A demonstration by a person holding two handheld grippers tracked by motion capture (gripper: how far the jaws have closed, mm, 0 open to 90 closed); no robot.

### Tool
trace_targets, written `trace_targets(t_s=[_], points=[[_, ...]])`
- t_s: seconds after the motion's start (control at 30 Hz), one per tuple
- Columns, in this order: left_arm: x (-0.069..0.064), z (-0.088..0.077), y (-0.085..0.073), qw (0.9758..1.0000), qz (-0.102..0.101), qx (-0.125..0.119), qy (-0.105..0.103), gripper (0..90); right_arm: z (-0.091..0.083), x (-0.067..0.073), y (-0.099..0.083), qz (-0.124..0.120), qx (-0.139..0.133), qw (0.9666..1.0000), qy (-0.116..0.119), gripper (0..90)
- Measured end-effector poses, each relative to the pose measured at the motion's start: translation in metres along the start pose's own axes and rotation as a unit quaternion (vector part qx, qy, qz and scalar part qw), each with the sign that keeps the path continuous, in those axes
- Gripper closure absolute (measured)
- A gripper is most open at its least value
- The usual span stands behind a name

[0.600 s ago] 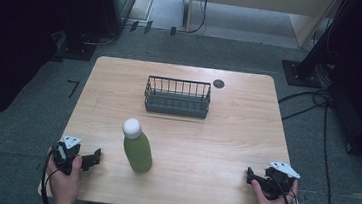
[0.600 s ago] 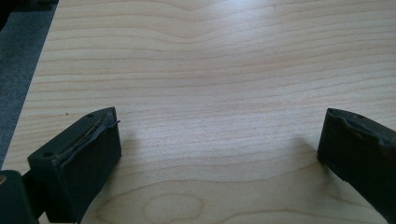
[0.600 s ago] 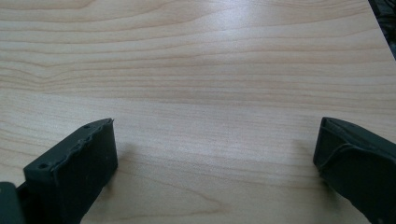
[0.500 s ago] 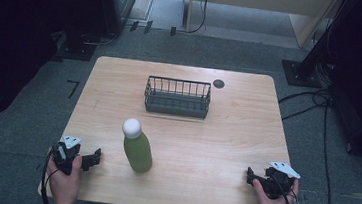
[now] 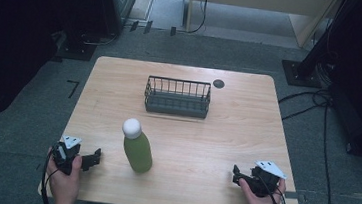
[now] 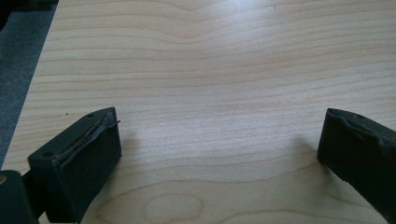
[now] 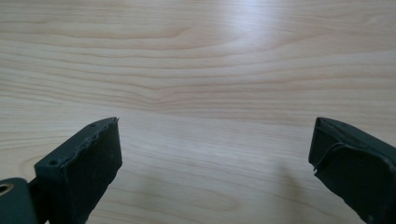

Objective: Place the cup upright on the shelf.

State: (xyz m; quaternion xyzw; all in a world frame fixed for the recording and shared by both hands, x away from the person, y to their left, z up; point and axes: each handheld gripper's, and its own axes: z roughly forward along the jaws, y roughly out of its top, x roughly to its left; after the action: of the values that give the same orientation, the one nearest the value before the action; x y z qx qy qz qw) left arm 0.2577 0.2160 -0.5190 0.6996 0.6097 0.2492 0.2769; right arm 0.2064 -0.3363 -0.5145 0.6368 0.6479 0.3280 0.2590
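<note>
Nothing moved: both grippers (image 5: 94, 157) (image 5: 236, 174) rest open, flanking bottle (image 5: 137, 146). I should grasp its body squarely, below the cap.

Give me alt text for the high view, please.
A green bottle with a white cap stands upright on a light wooden table, in front of a dark wire basket. At the near edge, hands hold the left gripper and right gripper, both apart from the bottle.
</note>
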Motion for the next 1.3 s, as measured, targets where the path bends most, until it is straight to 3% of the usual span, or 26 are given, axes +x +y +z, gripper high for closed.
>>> trace_targets(t_s=[0.53, 0.93, 1.3], points=[[0.0, 0.0, 0.0, 1.0, 0.0, 0.0, 0.0, 0.0, -0.004, 0.07, 0.025, -0.061, -0.021, 0.9961, 0.061, 2.1], [0.0, 0.0, 0.0, 1.0, 0.0, 0.0, 0.0, 0.0, -0.001, 0.116, 0.036, -0.097, -0.031, 0.9895, 0.103, 3.5], [0.0, 0.0, 0.0, 1.0, 0.0, 0.0, 0.0, 0.0, 0.003, 0.148, 0.036, -0.12, -0.031, 0.9833, 0.133, 5.0]])
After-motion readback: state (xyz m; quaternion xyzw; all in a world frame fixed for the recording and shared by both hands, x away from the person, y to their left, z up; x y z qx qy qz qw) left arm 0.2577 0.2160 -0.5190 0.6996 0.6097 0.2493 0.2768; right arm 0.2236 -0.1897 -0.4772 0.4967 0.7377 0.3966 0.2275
